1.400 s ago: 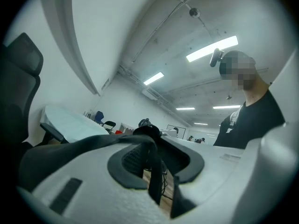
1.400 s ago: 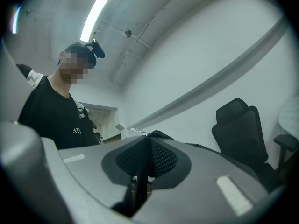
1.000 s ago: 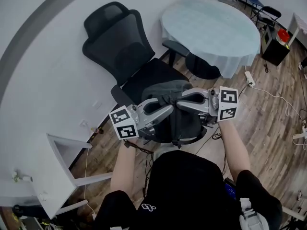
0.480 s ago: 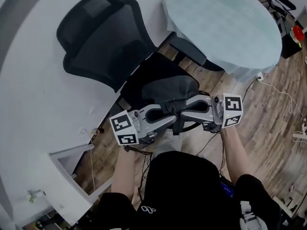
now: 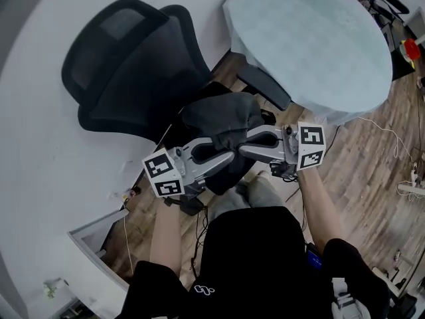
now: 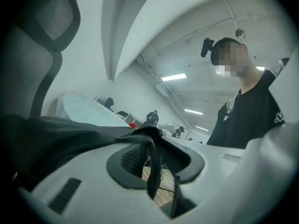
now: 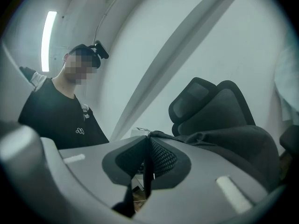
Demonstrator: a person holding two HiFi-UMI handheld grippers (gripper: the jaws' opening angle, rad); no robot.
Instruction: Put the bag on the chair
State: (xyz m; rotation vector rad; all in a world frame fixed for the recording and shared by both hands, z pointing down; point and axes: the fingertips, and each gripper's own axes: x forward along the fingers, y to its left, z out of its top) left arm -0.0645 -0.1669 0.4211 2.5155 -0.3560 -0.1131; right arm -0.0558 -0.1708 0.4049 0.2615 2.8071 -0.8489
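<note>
Head view: white wall at left, chair backrest close against it. Left gripper clamped on bag strap; bag over seat, near front edge. Right gripper pinching same bag, tips nearly meeting left's. Armrest just beside round table rim; open wood floor at right.

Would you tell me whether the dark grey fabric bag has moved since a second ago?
Yes: the dark grey fabric bag has moved closer to the black mesh chair backrest.
</note>
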